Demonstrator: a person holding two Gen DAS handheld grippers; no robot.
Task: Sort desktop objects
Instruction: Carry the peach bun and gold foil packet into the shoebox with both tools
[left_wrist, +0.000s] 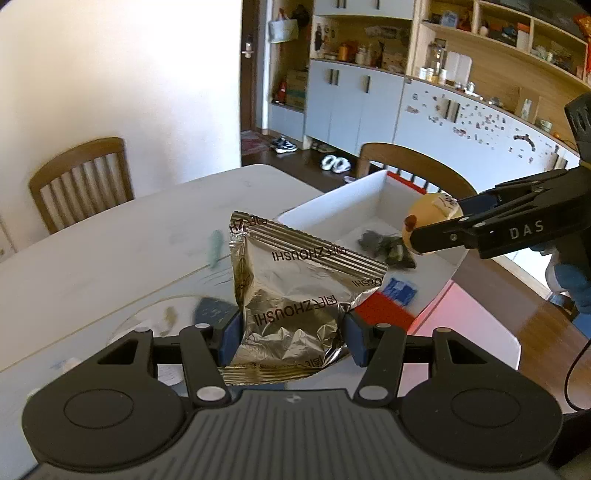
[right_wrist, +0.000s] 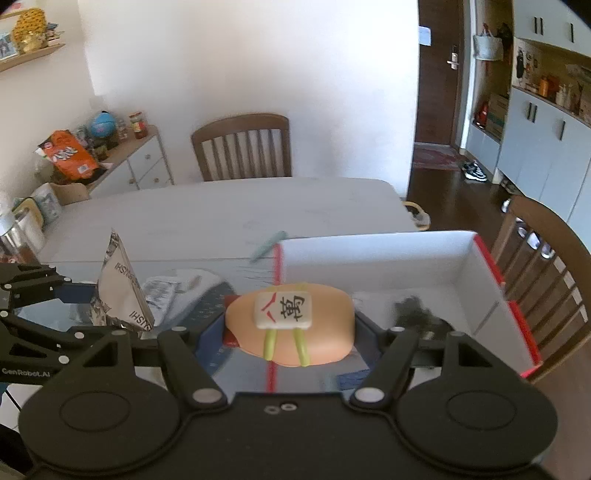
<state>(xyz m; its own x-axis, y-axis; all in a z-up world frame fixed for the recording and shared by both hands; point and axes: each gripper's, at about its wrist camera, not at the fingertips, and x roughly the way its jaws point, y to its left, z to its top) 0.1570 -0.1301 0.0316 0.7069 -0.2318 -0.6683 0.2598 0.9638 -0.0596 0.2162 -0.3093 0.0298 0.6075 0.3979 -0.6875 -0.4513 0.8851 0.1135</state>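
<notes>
A: State the condition of both grippers.

B: The left gripper (left_wrist: 290, 338) is clamped on a silver foil packet (left_wrist: 295, 291), held clear of the table (left_wrist: 110, 240) and just short of the white box (left_wrist: 347, 206). The right gripper (right_wrist: 290, 328) is clamped on a peach-coloured toy (right_wrist: 290, 332) with a mahjong tile on its top, positioned above the box's near red-edged wall.

A: Where do the items stand relative to the box?

B: Neither is inside yet. A dark bundle (left_wrist: 386, 245) already lies on the box floor.

A: List the failure risks.

B: First, the packet is soft and crinkled; the pads grip only its lower part, so it may slide or fold out during travel. Second, both grippers converge on one opening; simultaneous entry may cause a collision. Third, the toy is rounded, so it may roll after release, or land outside the box if released too early.

A: What does each view supply that the other does not?

B: The left wrist view shows the right gripper (left_wrist: 436, 232) from the side, with the toy (left_wrist: 430, 219) at the far box rim, and the packet's printed face. The right wrist view shows the tile marking, the box interior (right_wrist: 406, 266), a green pen (right_wrist: 267, 245) on the table beside the box, and the packet (right_wrist: 123, 291) edge-on in the left gripper (right_wrist: 85, 295).
</notes>
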